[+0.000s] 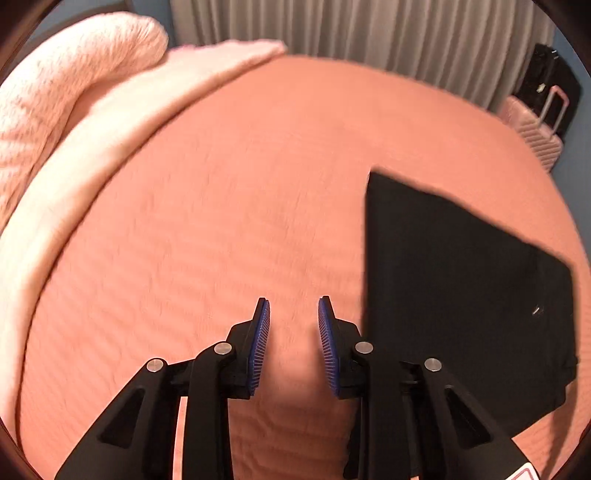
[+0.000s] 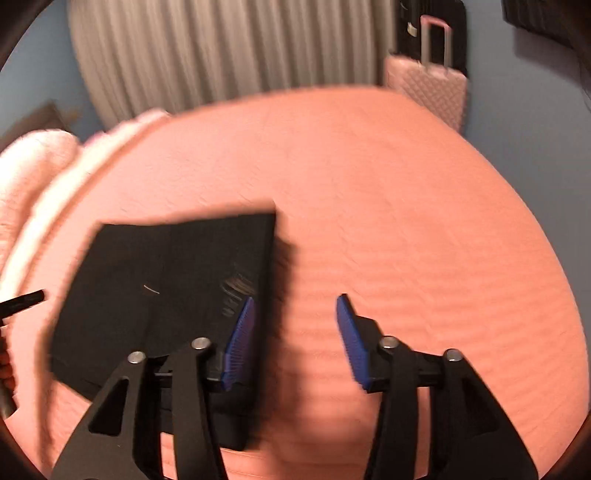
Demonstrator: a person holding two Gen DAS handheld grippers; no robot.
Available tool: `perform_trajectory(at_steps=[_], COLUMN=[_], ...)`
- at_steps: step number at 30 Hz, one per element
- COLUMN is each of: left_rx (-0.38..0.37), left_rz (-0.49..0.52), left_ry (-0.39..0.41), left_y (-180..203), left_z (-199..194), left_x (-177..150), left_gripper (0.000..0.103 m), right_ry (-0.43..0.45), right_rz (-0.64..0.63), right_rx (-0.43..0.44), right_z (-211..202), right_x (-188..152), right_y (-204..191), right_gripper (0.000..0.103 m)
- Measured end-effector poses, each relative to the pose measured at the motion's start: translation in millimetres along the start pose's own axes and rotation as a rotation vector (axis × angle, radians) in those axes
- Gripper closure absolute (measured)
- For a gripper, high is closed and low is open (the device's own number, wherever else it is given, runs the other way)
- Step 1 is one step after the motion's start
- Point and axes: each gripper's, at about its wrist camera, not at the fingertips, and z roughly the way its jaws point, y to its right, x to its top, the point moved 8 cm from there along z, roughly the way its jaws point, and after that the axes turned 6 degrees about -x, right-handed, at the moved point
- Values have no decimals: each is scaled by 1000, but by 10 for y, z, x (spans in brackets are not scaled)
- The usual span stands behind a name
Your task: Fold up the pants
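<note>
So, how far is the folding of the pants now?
It looks finished: the black pants lie as a compact rectangle on the orange bedspread. Nothing is in hand; the left claw and right claw are both open and empty. Little seems left.

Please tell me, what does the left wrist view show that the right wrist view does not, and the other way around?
Only the left wrist view: the left tool, open with nothing between its pads, over bare bedspread.
Only the right wrist view: the right tool, open and empty, and a dark rod-like part at the left edge.
Both: the folded black pants lying flat on the salmon bedspread, the pale pink blanket, the grey curtain and the pink suitcase.
</note>
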Motion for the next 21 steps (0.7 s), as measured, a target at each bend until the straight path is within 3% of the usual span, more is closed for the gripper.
perform_trajectory(at_steps=[3,4,6,7,8,9,10,11,13,14,15,17,18,19,21], left_rx=[-114,-152,-105,-25,-22,-14,-4,39,16,-18,-51,-33,10,20,63], left_rz=[49,79,137,173,197,200,178,127,84,60,56,110,161,180,84], left_ry=[-29,-70,-124,-161,-139,-98,-102,-83,25,44,22,-104,-131,-105,-87], left_y=[557,838,1080,1072,1033,968,886,707,594,597,640,672,650,583,285], left_z=[129,292,630,885,939,927,910,826,628,597,655,919,1011,994,943], left_x=[311,389,440,411,412,472,511,612,789,863,891,714,667,683,751], left_gripper=[72,67,61,59,58,54,56,64,67,67,62,60,55,44,47], right_ry=[-56,-93,-148,-178,-173,-187,-193,-139,-91,-100,-122,-194,-188,-172,-112], right_rz=[-86,-123,-190,-197,-134,-32,57,93,121,85,30,-97,-70,-15,137], right_rx=[159,166,106,71,111,177,133,57,92,165,185,99,112,66,-60], right_z=[371,608,1019,1213,1317,1322,1290,1184,1048,1049,1121,1406,1441,1423,1225], right_x=[276,298,265,222,235,288,354,438,552,576,557,417,413,450,544], right_y=[-828,-1058,-1213,-1142,-964,-791,-574,-416,-424,-621,-747,-754,-631,-409,165], right_gripper=[80,81,83,91,103,103,103,103,99,99,99,103,103,103,102])
